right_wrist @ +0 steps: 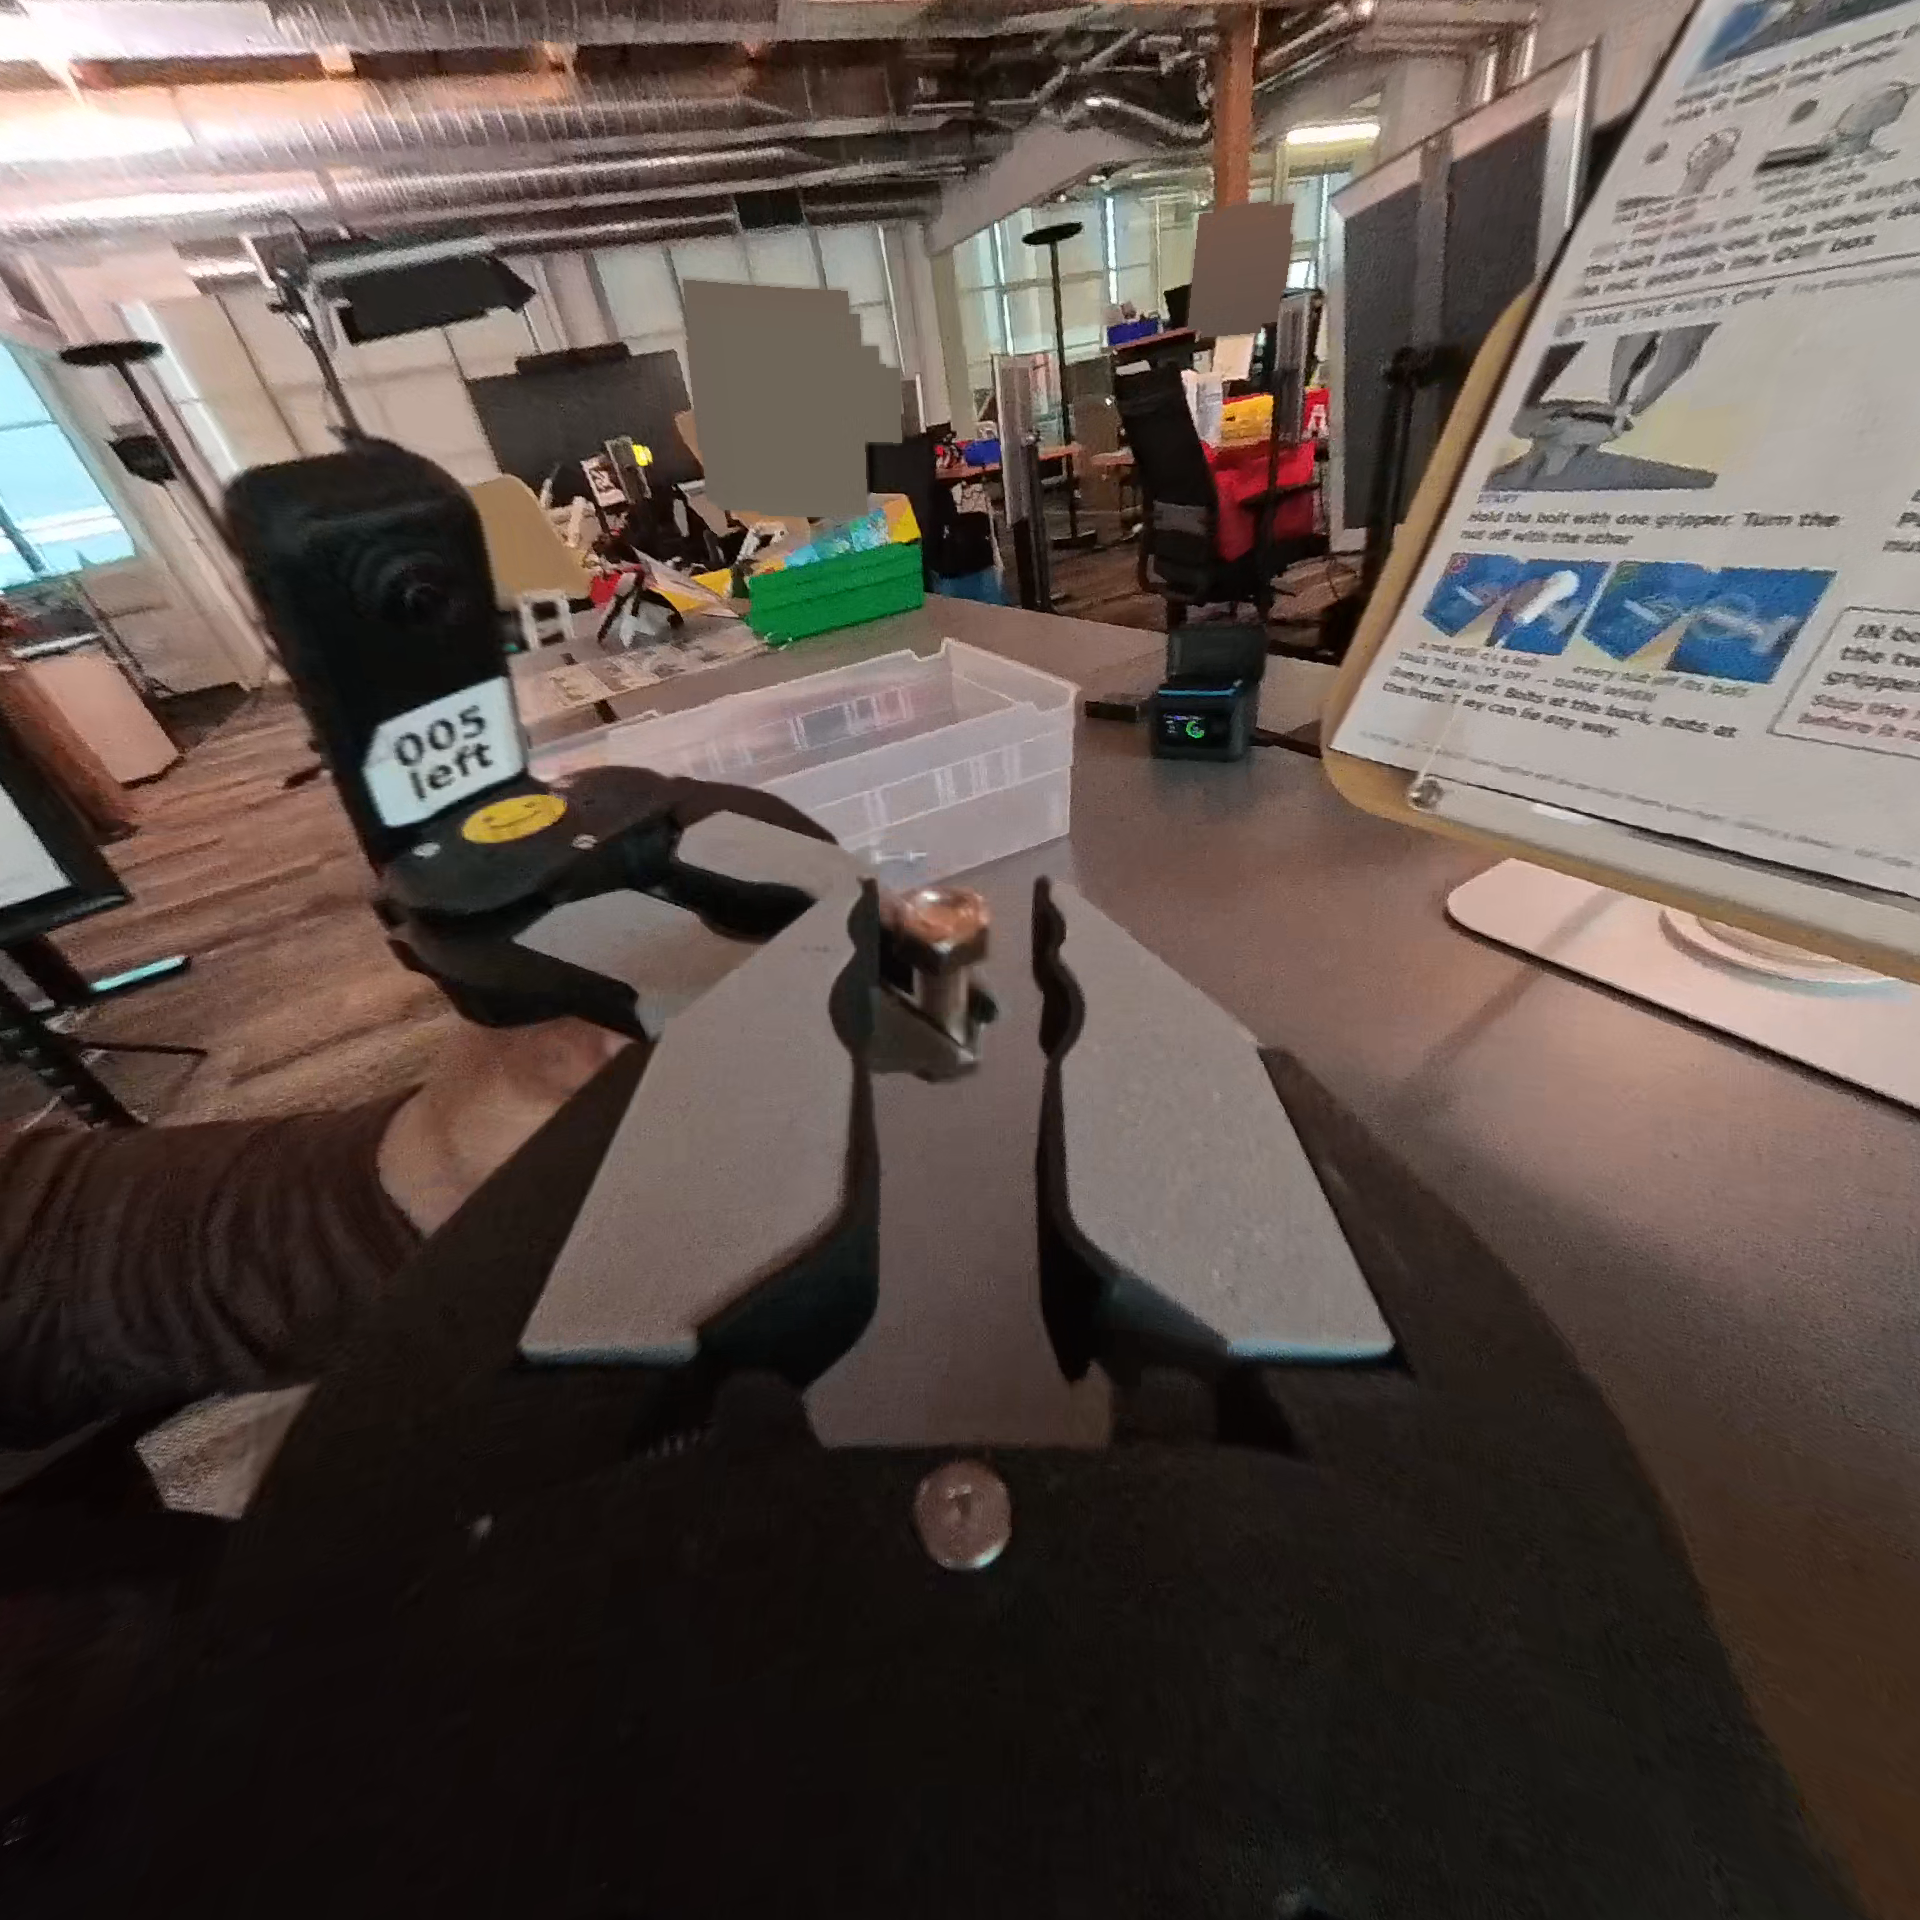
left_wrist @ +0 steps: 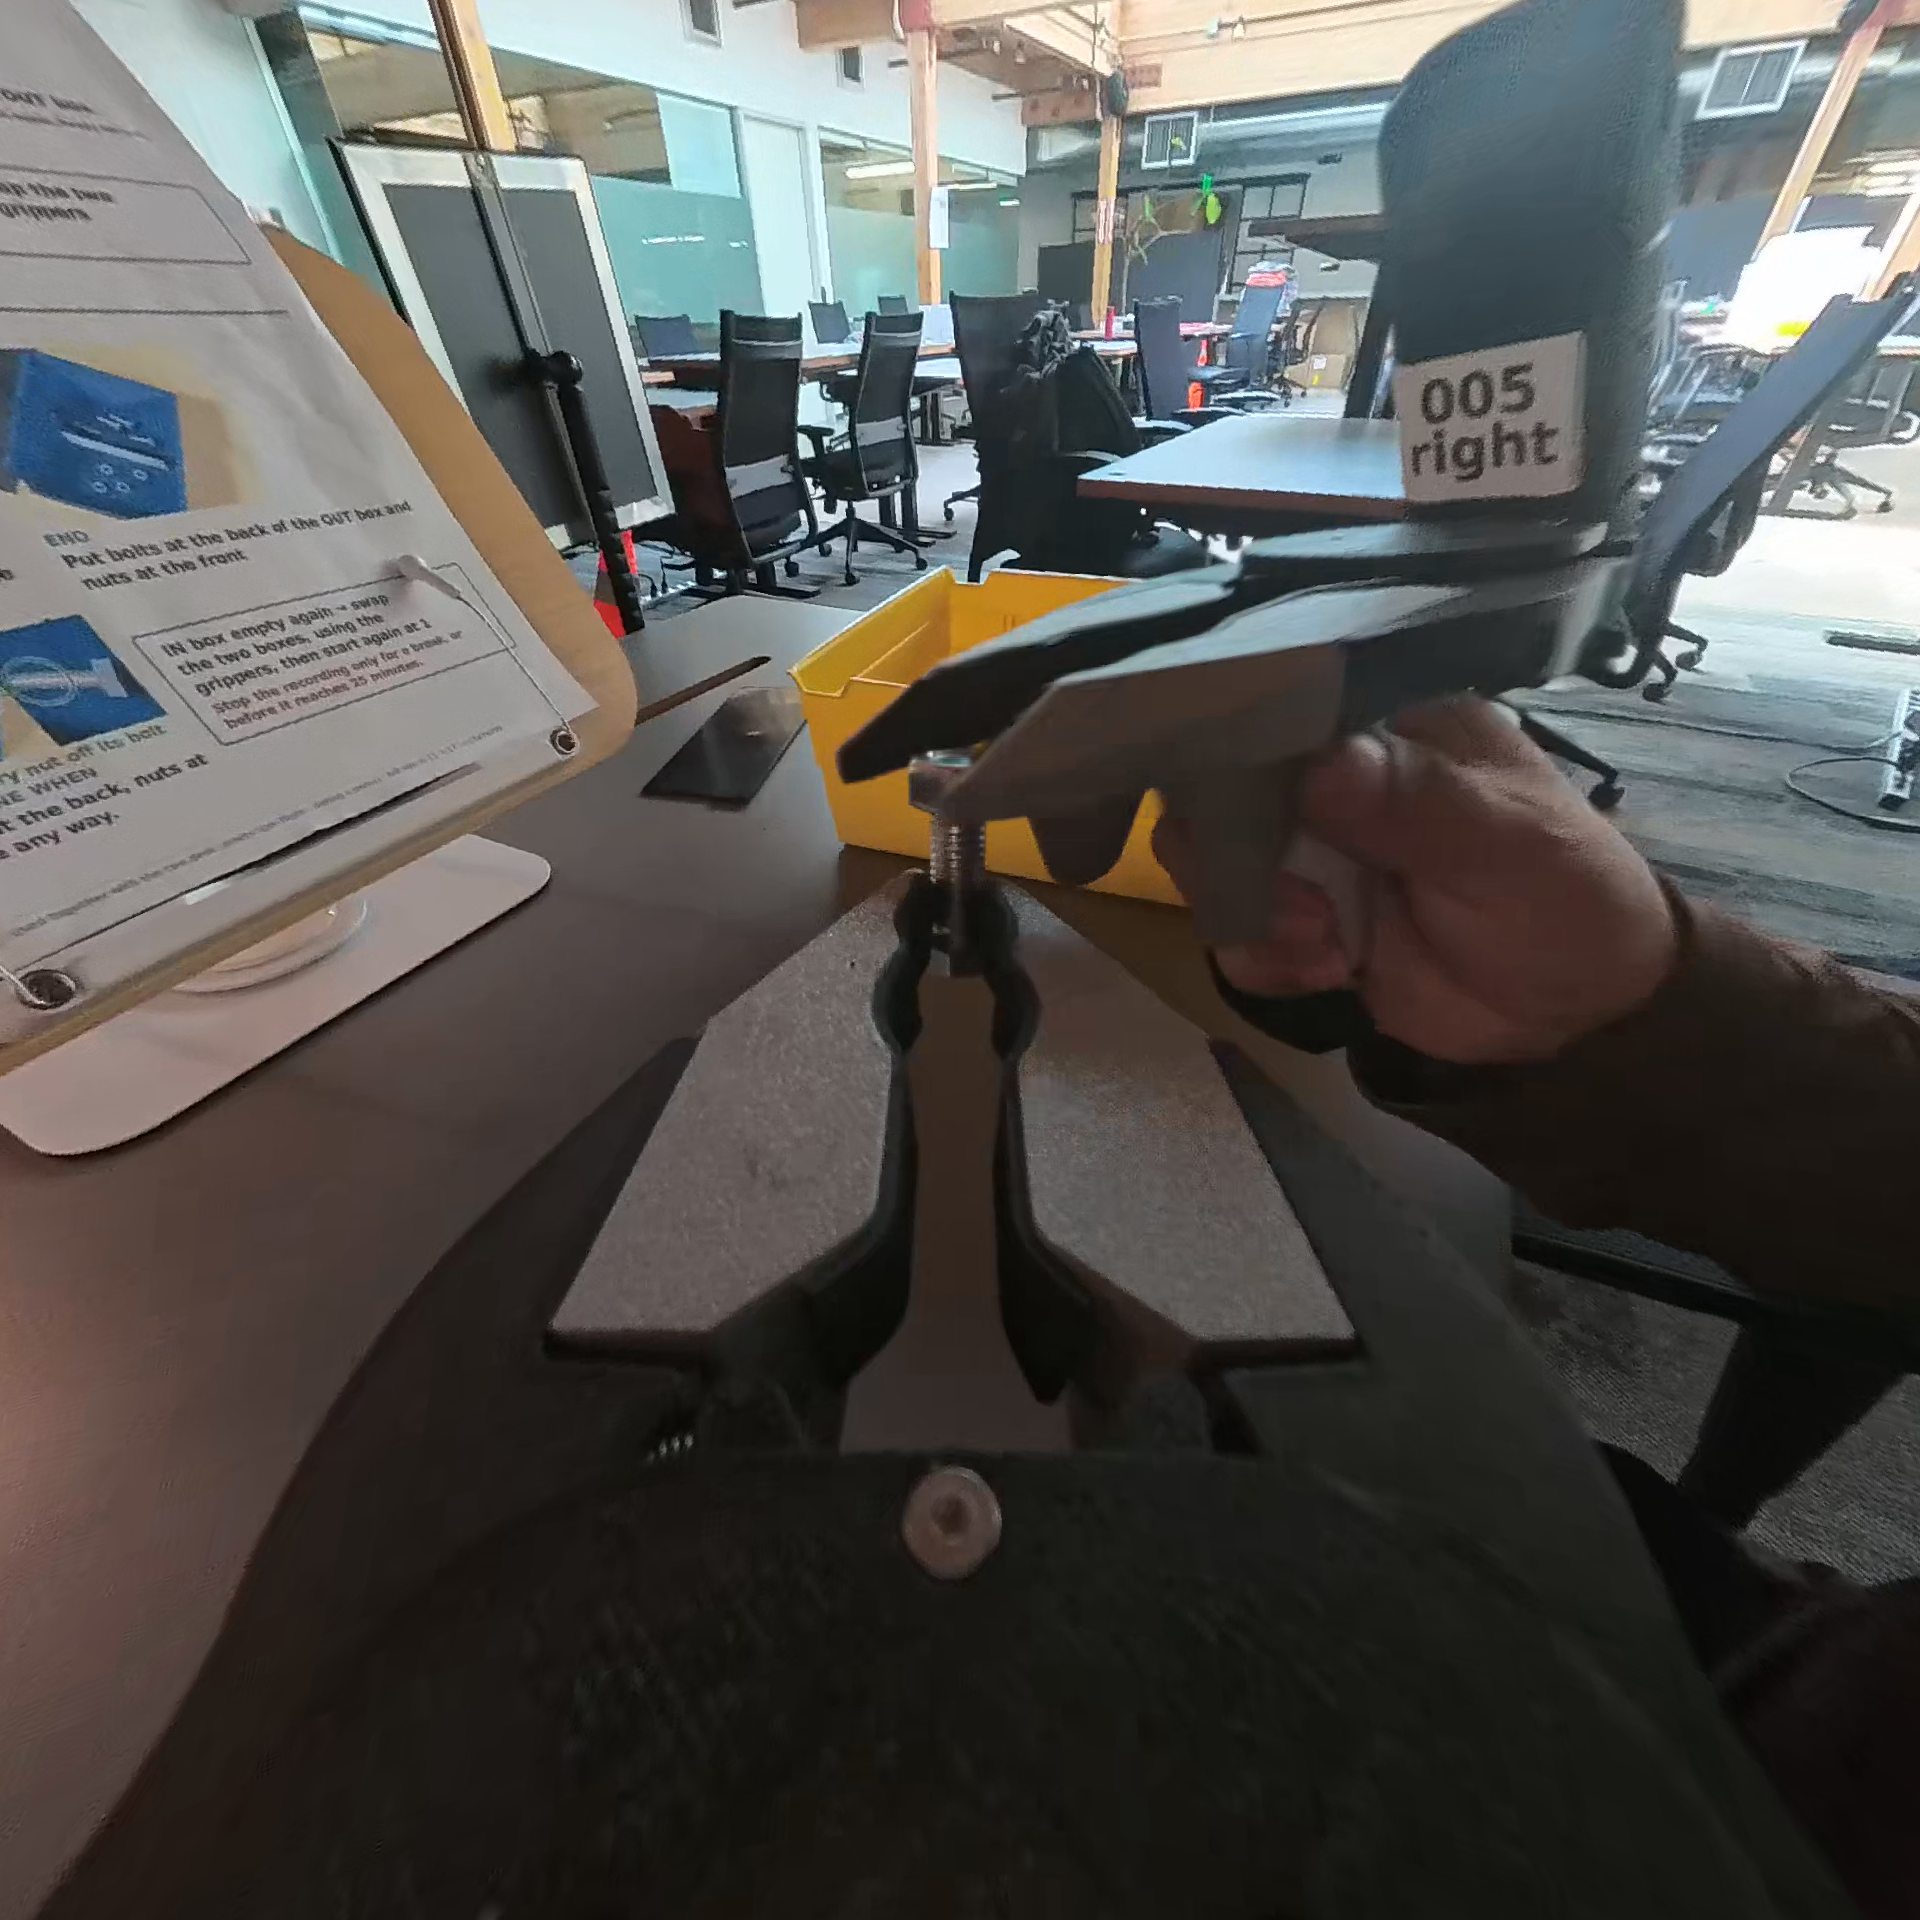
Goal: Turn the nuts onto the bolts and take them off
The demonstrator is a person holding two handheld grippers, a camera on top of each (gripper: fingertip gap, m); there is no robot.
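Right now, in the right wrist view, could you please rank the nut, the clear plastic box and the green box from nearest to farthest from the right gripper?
1. The nut, between the right gripper fingertips, on the bolt held by the left gripper.
2. The clear plastic box, on the table just beyond, slightly left.
3. The green box, on a farther table behind it.

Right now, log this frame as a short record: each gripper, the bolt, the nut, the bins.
left gripper: shut on the bolt's lower end
bolt: upright, threads exposed above the left gripper
nut: at the bolt's top end
right gripper: open around the nut, one finger touching, the other apart
yellow bin: behind the grippers
clear bin: beyond the nut, contents unclear
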